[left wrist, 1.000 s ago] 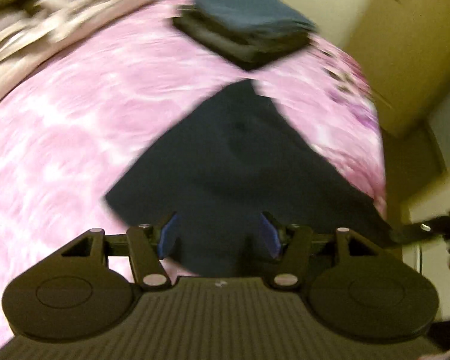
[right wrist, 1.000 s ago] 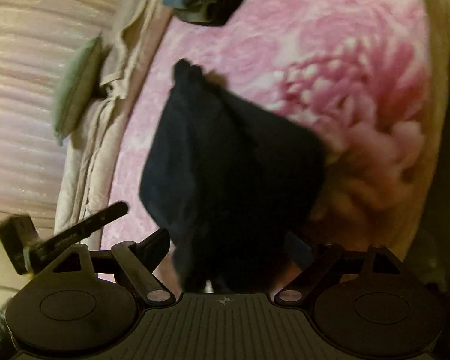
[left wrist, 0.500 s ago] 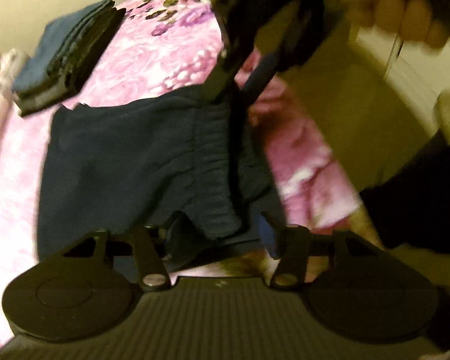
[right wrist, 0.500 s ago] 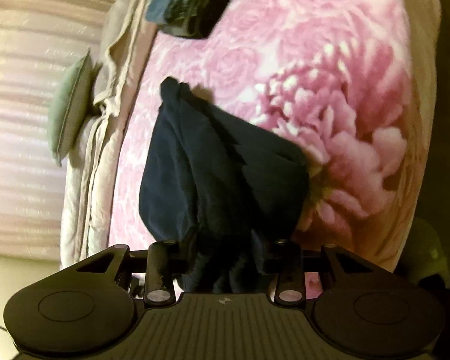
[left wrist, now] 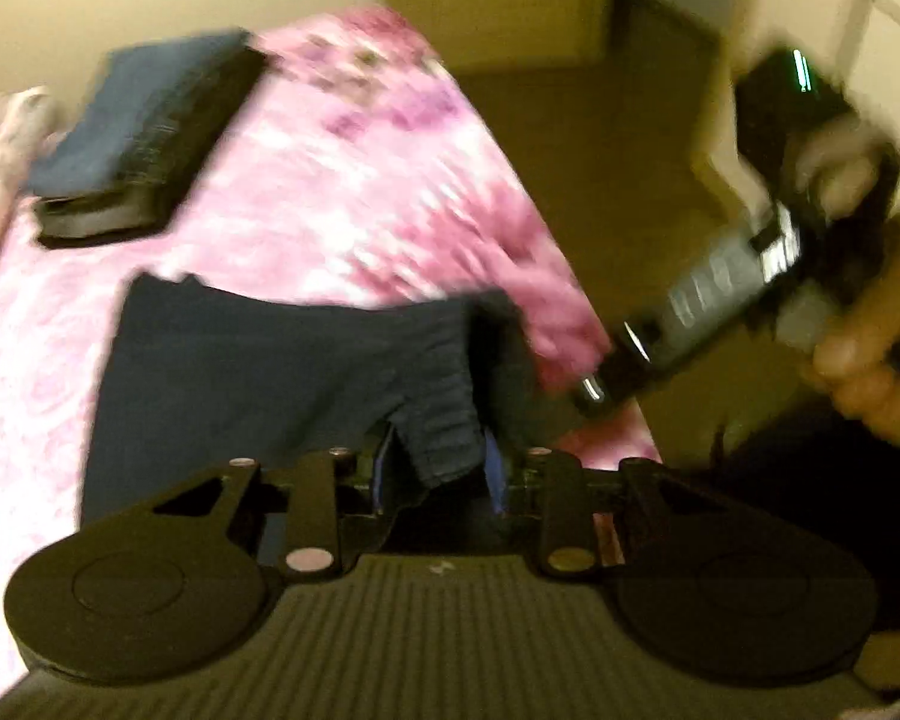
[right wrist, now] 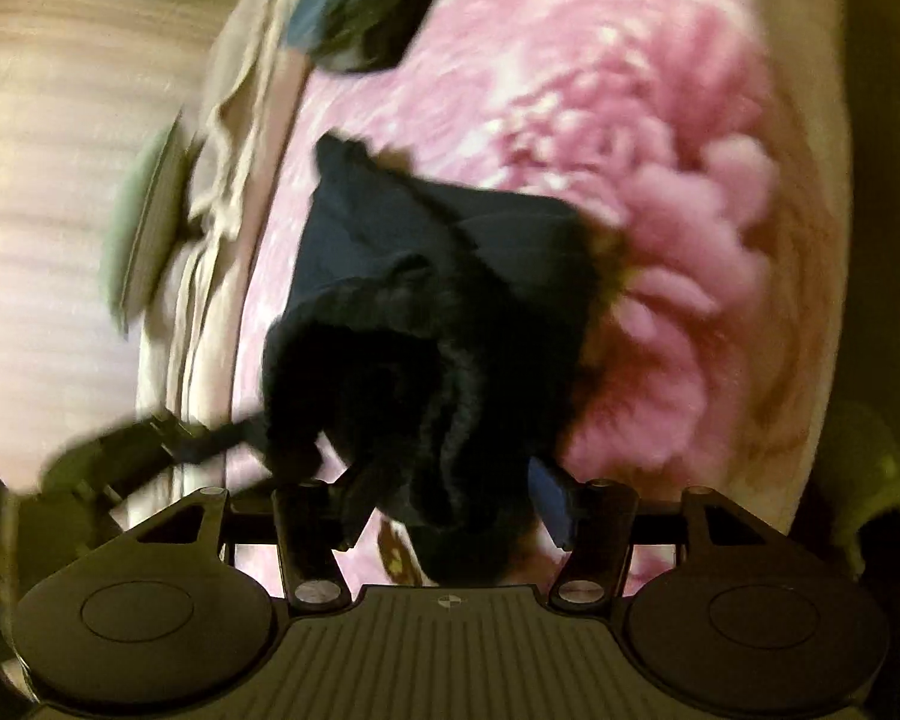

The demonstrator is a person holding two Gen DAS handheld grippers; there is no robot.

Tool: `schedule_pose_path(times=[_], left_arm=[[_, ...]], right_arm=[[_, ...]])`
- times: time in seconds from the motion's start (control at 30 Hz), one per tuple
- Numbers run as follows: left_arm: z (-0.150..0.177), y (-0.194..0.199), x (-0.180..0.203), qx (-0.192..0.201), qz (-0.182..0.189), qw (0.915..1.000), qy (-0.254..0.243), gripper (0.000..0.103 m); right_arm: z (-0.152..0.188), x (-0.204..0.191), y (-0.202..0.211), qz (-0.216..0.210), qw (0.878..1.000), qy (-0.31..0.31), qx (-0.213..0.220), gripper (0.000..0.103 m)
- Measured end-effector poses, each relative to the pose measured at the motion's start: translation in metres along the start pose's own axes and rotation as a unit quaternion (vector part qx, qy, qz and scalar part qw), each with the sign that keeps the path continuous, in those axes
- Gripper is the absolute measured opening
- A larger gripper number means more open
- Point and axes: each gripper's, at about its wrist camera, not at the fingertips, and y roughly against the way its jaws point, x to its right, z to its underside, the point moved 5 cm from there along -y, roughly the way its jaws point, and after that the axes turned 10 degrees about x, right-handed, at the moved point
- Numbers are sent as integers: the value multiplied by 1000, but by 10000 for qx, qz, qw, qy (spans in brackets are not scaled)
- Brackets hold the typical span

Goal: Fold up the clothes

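Observation:
A dark navy garment (left wrist: 258, 372) lies on the pink floral bedspread (left wrist: 360, 192), with its waistband end bunched up near the bed's edge. My left gripper (left wrist: 435, 468) is shut on the waistband edge. In the right wrist view the same garment (right wrist: 444, 312) hangs bunched between the jaws of my right gripper (right wrist: 450, 498), which stand apart around the cloth. The right gripper's body (left wrist: 726, 294) shows in the left wrist view at the right, held by a hand. The frames are blurred.
A stack of folded dark clothes (left wrist: 144, 132) sits at the bed's far left corner and shows in the right wrist view (right wrist: 360, 6) too. Beige bedding and a green pillow (right wrist: 144, 222) lie along the left. Floor lies beyond the bed's right edge (left wrist: 630, 180).
My right gripper's jaws have opened from their closed grip on the cloth and it has drawn away to the right. My left gripper has closed on the waistband.

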Motion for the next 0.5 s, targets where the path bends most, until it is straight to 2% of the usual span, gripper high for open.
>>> schedule_pose_path(times=[0.07, 0.17, 0.3, 0.5], left_arm=[[14, -16, 20, -308, 82, 9988, -372, 26], [26, -22, 33, -399, -19, 9973, -610, 26], [26, -24, 30, -408, 3, 9972, -634, 26], [27, -21, 28, -382, 32, 9975, -595, 26]], right_arm=[[-1, 7, 7, 25, 9998, -151, 152, 59], [-5, 11, 15, -31, 9988, -292, 391, 59], [-12, 0, 11, -296, 9972, -333, 598, 59], [-9, -22, 16, -679, 9943, -661, 498, 59]])
